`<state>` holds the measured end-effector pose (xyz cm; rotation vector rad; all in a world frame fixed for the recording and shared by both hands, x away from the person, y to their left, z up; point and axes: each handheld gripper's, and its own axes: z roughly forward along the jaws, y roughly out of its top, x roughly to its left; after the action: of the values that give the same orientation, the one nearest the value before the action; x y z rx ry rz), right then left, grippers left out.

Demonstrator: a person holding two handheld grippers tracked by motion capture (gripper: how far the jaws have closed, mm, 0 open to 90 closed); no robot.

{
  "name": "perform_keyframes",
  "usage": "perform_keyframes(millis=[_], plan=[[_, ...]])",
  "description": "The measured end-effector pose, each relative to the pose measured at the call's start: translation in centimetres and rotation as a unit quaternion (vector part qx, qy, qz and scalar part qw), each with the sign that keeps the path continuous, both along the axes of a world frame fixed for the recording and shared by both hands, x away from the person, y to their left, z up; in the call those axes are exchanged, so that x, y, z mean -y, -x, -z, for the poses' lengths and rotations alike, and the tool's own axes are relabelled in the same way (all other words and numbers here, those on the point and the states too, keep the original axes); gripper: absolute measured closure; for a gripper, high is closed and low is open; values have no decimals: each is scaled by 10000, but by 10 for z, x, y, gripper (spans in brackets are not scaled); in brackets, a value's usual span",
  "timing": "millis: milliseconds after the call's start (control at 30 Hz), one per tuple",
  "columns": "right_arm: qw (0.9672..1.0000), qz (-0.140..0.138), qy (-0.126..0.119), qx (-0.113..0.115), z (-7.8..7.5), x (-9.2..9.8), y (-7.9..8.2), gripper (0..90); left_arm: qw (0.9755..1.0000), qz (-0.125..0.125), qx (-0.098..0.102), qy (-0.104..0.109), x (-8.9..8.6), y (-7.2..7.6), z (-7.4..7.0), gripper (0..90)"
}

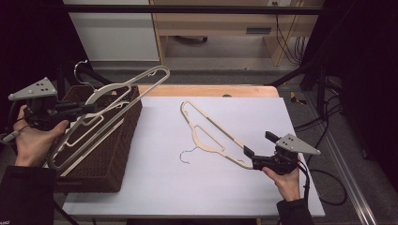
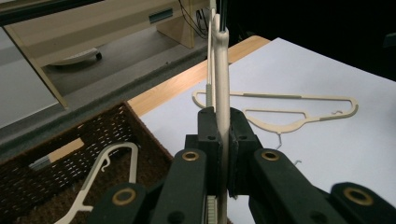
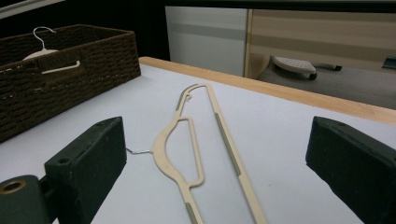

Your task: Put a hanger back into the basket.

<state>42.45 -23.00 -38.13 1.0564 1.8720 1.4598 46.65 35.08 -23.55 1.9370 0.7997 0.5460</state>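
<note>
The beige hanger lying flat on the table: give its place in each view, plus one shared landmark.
High view: hanger lies mid-table, running from the centre toward the right gripper.
Left gripper view: right of centre, on the white surface behind the jaws.
Right gripper view: centre, between the open jaws.
Shared landmark: the basket.

Grey hanger (image 1: 110, 101) raised above basket, beige hanger (image 1: 212, 133) flat on table
</note>
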Motion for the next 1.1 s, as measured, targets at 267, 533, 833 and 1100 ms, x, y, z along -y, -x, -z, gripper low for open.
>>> perform_keyframes(millis=[267, 533, 833, 1100], plan=[[10000, 73, -2, 28, -1, 0, 3, 54, 9998, -91, -121, -86, -23, -14, 7, 862], [9999, 103, 11, 30, 0, 1, 3, 52, 9997, -182, -165, -9, -48, -25, 23, 861], [9999, 113, 25, 19, 0, 2, 3, 52, 9992, -264, -282, -24, -70, -31, 38, 861], [9999, 137, 21, 44, 0, 4, 3, 52, 9981, -481, -392, 7, -84, -37, 51, 861]])
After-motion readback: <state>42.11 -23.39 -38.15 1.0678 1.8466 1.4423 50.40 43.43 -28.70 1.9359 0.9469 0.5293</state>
